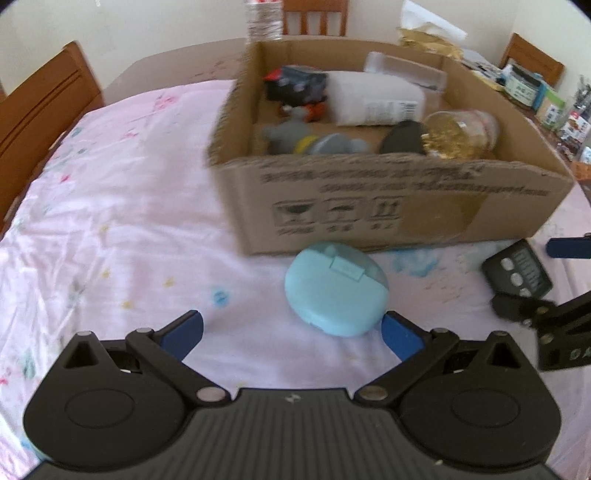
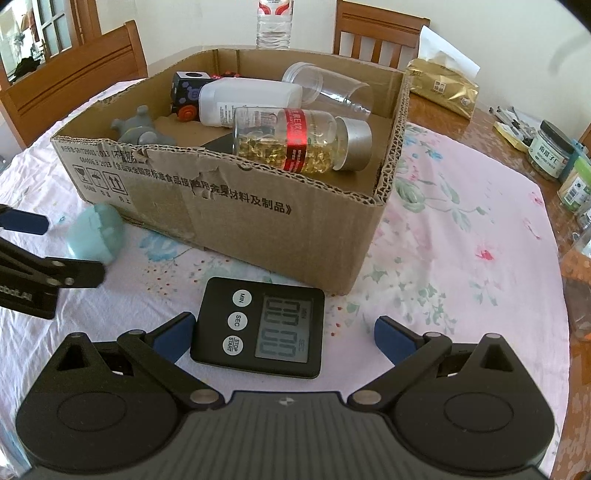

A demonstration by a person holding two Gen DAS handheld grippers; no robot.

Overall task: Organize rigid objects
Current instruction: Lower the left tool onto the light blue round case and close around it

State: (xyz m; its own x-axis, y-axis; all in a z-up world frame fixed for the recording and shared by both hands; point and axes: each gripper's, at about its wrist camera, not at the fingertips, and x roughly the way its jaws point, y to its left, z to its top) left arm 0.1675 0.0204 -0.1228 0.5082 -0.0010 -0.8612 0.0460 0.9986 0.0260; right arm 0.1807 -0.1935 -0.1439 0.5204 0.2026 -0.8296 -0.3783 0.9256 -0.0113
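Observation:
A light blue round case [image 1: 336,288] lies on the pink cloth in front of the cardboard box [image 1: 406,199]. My left gripper [image 1: 291,332] is open, its right finger close beside the case. In the right wrist view the case [image 2: 96,234] is at the left. A black digital timer [image 2: 260,326] lies flat before the box [image 2: 258,206]. My right gripper [image 2: 284,334] is open with the timer between its fingers, close to the left finger. The timer also shows in the left wrist view [image 1: 517,269]. The box holds a capsule jar [image 2: 299,140], a white bottle [image 2: 247,103], a grey toy [image 2: 142,131] and a black toy block [image 2: 188,92].
Wooden chairs [image 1: 44,107] stand around the table. A water bottle [image 2: 275,24] is behind the box. A gold packet [image 2: 443,86] and several jars [image 2: 550,149] sit at the right on bare wood. The pink floral cloth [image 2: 461,240] covers the rest.

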